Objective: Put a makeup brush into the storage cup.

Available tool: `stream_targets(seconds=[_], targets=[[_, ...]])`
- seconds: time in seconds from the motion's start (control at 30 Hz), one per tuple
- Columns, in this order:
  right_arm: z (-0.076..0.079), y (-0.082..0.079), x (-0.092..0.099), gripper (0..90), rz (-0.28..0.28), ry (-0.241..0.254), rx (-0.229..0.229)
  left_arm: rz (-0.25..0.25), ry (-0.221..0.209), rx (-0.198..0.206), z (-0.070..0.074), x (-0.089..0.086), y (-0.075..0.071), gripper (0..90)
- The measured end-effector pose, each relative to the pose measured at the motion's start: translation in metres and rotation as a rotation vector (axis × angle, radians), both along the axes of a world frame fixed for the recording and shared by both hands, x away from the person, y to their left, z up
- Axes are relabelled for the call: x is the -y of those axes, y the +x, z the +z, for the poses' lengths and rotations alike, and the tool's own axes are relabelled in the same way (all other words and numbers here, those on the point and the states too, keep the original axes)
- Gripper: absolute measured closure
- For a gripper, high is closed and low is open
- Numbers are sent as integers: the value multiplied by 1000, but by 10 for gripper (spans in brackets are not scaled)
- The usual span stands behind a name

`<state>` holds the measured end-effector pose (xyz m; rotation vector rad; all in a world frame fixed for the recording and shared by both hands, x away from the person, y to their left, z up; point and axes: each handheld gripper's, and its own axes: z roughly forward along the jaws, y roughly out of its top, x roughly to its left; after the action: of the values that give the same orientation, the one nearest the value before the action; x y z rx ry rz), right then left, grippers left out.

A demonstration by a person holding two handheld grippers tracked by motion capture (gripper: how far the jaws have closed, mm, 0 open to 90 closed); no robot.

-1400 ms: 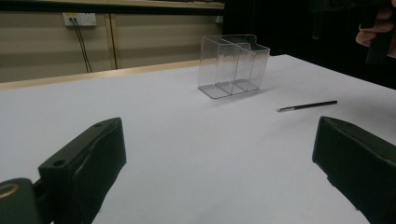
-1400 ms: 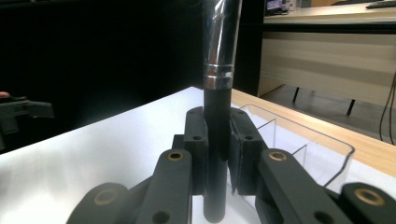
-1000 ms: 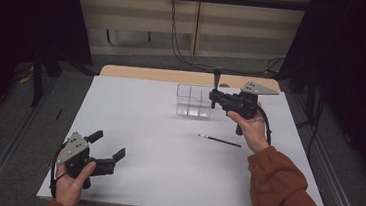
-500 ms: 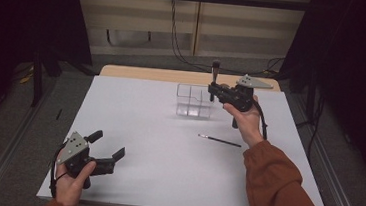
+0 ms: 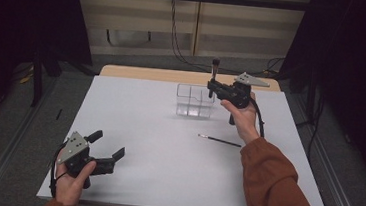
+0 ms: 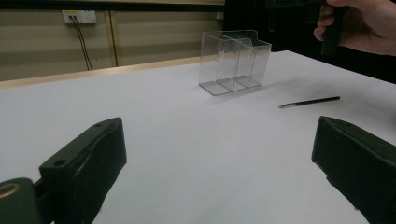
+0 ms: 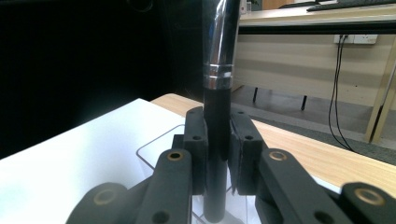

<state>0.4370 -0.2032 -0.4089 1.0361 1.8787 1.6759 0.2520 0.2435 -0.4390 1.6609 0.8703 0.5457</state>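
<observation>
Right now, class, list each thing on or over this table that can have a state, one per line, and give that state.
Makeup brush: upright, clamped, held over the organiser.
Right hand-held gripper: shut on the makeup brush.
Left hand-held gripper: open, holding nothing, low over the table's near left corner.
Clear organiser: upright, its compartments look empty.
Thin brush: lying flat on the table, untouched.

No text, label, brand, number or sign can be read anywhere.
</observation>
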Motion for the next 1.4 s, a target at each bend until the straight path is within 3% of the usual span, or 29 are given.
stream_targets(seconds=[0.57, 1.4], targets=[[-14, 13, 3, 797, -17, -25, -20, -5, 1, 4, 0, -1, 0, 30], [-37, 15, -4, 797, 11, -90, -51, -21, 5, 4, 1, -1, 1, 28]])
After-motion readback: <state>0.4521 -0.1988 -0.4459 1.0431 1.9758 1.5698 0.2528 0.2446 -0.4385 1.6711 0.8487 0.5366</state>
